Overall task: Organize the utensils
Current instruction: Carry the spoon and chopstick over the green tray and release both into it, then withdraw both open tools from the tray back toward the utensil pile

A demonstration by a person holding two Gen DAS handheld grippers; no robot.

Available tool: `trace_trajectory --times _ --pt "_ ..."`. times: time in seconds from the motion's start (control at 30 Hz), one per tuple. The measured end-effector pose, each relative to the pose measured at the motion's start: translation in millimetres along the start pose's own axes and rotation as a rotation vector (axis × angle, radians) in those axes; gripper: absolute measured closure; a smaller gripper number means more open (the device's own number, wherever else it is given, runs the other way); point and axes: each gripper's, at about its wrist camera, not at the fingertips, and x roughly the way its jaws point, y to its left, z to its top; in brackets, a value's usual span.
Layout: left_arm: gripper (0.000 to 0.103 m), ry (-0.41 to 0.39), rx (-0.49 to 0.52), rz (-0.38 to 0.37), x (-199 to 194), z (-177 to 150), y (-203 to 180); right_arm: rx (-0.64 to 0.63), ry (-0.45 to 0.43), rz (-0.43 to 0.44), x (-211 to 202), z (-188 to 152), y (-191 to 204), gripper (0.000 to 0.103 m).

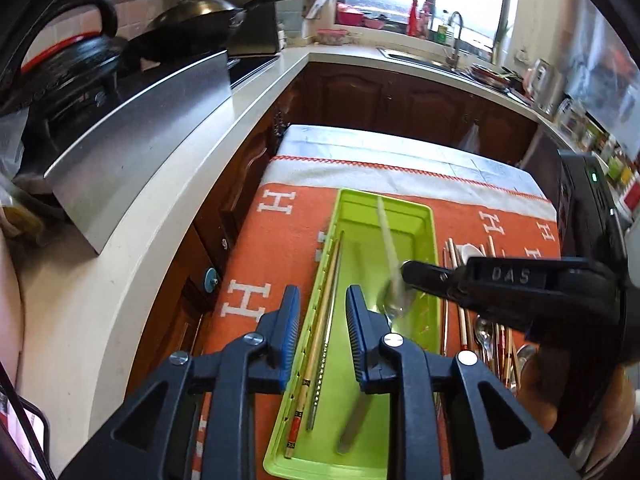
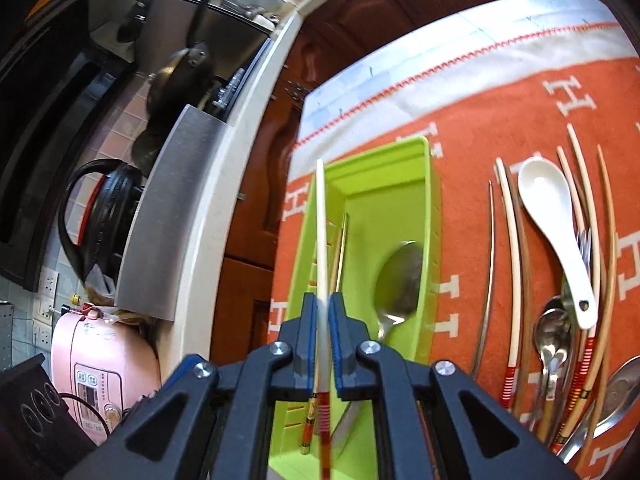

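A cream chopstick (image 2: 321, 216) is clamped between the closed fingers of the right hand-held gripper (image 2: 323, 344) and held above the lime-green utensil tray (image 2: 434, 216), which lies on an orange blanket (image 2: 500, 120) covering the tabletop. In the tray, a metal spoon (image 2: 398, 280) and two chopsticks (image 1: 320, 344) along the left wall are seen. The left hand-held gripper (image 1: 322, 340) is held over the tray's near end, jaws parted, nothing gripped. Loose utensils, including a white ceramic spoon (image 2: 554, 232), lie right of the tray.
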Motion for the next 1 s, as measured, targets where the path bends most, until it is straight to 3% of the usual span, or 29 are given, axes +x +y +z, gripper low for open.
trace_trajectory --times 0.4,0.57,1.0 --pt "0.078 0.054 -0.053 0.012 6 -13 10 -0.111 0.019 -0.103 -10 -17 3 0.094" --pt "0.063 0.053 -0.067 0.022 -1 -18 12 -0.194 0.003 -0.159 -26 -26 3 0.094" --pt "0.063 0.042 -0.006 0.003 -18 -21 -15 -0.292 -0.069 -0.242 -75 -34 -14 0.094"
